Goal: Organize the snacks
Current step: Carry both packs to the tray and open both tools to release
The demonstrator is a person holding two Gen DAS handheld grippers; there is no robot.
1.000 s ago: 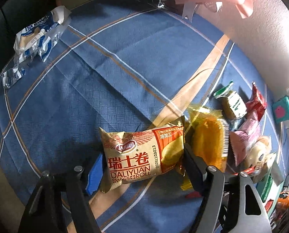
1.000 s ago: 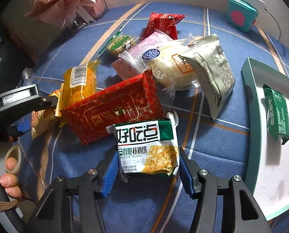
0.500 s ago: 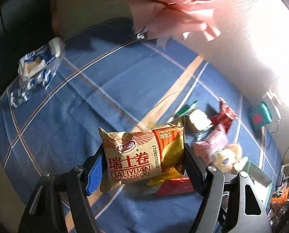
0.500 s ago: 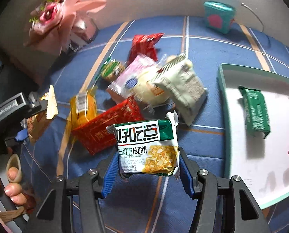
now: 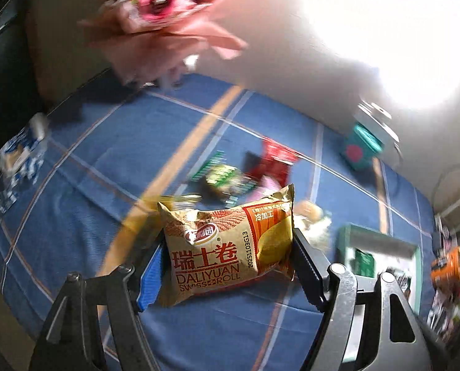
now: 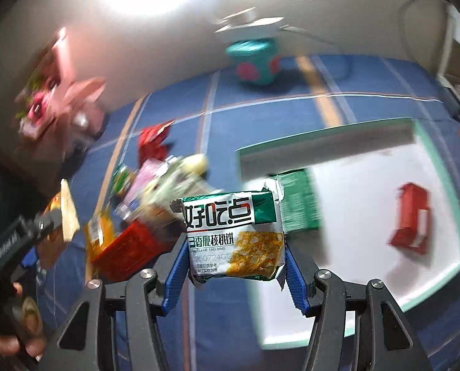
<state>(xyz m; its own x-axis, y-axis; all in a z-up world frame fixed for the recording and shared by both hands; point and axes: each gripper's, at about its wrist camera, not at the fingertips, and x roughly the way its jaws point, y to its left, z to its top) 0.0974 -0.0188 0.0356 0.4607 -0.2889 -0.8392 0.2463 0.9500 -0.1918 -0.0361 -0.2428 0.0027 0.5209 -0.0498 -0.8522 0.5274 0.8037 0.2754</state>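
**Two packets in the air, tray waiting on the right**

A blue checked tablecloth (image 6: 291, 117) covers the table. On its right side lies a white tray with a green rim (image 6: 440, 167), already holding a green packet (image 6: 301, 201) and a red packet (image 6: 412, 219). To the left of the tray sits a loose heap of snacks (image 6: 155, 191), blurred in both views, and a pink bouquet (image 5: 165, 15) stands at the far edge.

The left gripper (image 5: 227, 266) is closed on a tan Swiss roll packet (image 5: 227, 244), pinched across its width and held clear above the cloth. The right gripper (image 6: 234, 262) is likewise closed on a green-and-white walnut cookie packet (image 6: 233, 235), which hangs over the near left edge of the tray.

Judging from this, the step in hand is carrying both packets to the tray. The cookie packet looks nearly in place: the next move calls for lowering it onto bare white floor, apart from the two packets there, then opening the fingers. The Swiss roll has farther to travel rightward, and the two grippers should keep from crowding each other over the tray.
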